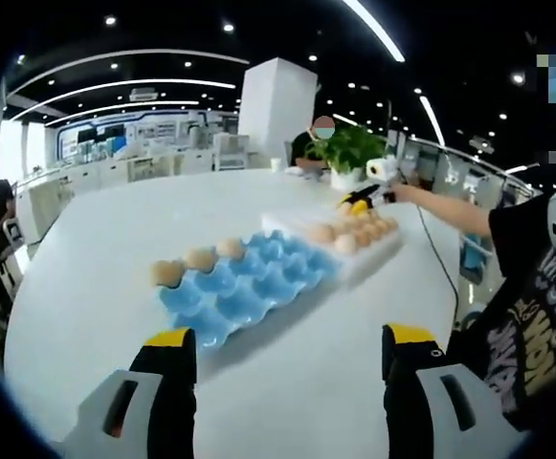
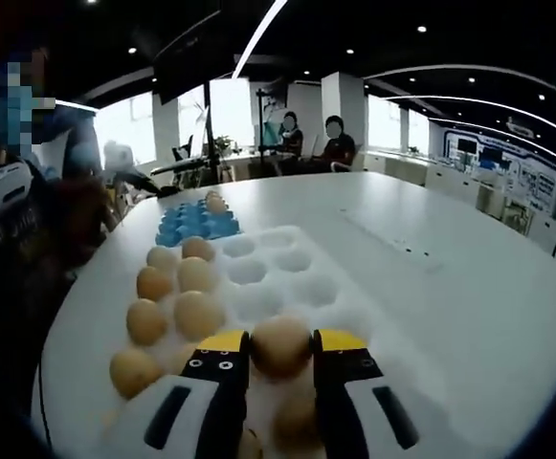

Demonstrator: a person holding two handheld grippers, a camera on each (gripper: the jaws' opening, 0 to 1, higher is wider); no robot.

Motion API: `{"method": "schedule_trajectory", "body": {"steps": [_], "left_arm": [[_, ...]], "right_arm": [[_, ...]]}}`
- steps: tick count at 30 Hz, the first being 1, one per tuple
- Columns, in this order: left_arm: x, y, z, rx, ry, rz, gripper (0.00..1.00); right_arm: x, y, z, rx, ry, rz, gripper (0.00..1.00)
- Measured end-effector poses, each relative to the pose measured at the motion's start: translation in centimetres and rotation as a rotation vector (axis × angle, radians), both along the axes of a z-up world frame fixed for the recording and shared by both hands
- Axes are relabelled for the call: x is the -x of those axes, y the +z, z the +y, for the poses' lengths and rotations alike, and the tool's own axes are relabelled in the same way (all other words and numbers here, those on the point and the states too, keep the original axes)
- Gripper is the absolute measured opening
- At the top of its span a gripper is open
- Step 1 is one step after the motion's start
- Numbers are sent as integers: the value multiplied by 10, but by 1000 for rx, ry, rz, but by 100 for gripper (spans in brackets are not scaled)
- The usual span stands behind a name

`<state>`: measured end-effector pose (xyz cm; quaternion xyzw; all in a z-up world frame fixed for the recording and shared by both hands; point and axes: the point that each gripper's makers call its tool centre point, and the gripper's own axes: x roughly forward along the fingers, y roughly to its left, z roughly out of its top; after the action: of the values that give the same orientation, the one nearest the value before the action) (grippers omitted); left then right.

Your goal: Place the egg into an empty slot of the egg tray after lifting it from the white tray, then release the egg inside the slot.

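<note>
In the right gripper view, my right gripper [image 2: 281, 346] is shut on a brown egg [image 2: 279, 342] just over the near end of the white tray [image 2: 287, 273]. Several more eggs [image 2: 177, 292] fill that tray's left rows. The blue egg tray [image 2: 193, 222] lies beyond it. In the left gripper view, the blue egg tray [image 1: 249, 287] holds three eggs [image 1: 199, 258] along its far left edge. The white tray [image 1: 378, 260] touches its right end, with the right gripper [image 1: 362, 199] low over its far side. My left gripper [image 1: 291, 337] hangs open above the table, short of the blue tray.
The trays sit on a large white round table [image 1: 96, 249]. A person in a black shirt [image 1: 526, 316] stands at its right edge, arm stretched to the right gripper. A potted plant [image 1: 346, 153] and a paper roll [image 1: 381, 169] stand at the back. People sit beyond the far edge [image 2: 311, 143].
</note>
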<state>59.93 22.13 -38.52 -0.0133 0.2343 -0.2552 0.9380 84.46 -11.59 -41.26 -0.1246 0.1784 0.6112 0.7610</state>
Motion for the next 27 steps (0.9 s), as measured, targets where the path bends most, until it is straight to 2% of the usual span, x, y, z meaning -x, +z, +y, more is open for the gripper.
{"method": "schedule_trajectory", "body": {"steps": [5, 9, 17, 23, 27], "left_arm": [[2, 8, -6, -2, -30, -17, 81], [1, 15, -2, 17, -17, -32, 81], [2, 21, -4, 64, -20, -49, 80], [0, 14, -3, 50, -3, -29, 80], [0, 14, -4, 46, -6, -29, 80]], "right_arm": [[2, 4, 3, -11, -18, 2, 27], [5, 4, 5, 0, -20, 3, 27], [7, 16, 13, -47, -41, -2, 27], [5, 25, 21, -63, -29, -12, 28], [-4, 32, 22, -74, -21, -15, 28]]}}
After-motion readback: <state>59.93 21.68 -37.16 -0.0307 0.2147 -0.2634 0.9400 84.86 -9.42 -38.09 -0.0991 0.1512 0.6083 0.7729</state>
